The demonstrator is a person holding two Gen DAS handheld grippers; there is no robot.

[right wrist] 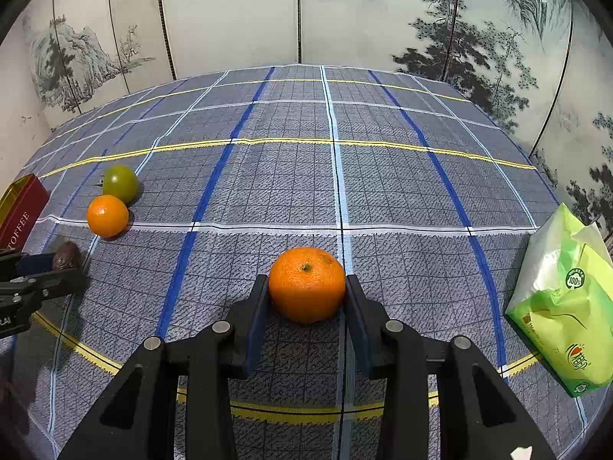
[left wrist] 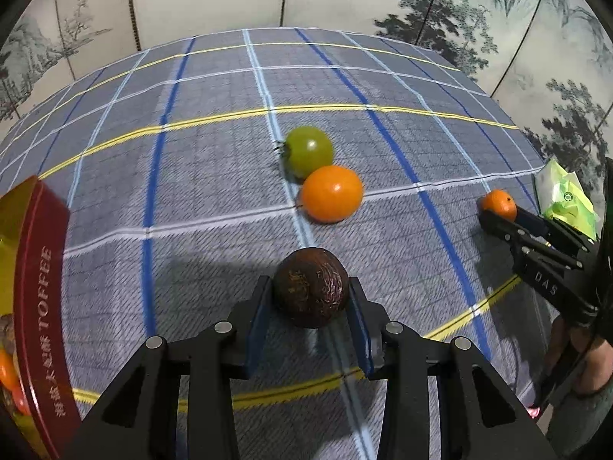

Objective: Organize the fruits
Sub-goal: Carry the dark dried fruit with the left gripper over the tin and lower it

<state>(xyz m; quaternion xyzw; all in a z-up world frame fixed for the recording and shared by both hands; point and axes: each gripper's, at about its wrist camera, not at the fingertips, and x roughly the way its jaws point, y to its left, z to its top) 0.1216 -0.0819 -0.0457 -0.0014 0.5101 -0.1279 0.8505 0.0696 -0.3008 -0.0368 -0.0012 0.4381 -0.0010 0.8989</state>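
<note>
The left gripper (left wrist: 311,299) is clamped on a dark brown fruit (left wrist: 311,287); the right gripper (right wrist: 306,295) pinches a mandarin (right wrist: 306,284); both fruits sit on the tablecloth (right wrist: 383,191); a green tomato (left wrist: 308,150) and an orange fruit (left wrist: 331,193) wait, touching; the toffee tin (left wrist: 34,268) (some fruit already inside) is probably the destination.

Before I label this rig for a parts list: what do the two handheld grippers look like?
Both match: the left gripper and right gripper have matte black angular linkage arms with round silver pivot pins and flat blue pads lining the fingers. White lettering reading "DAS" marks the right one's side. No cables show.
</note>
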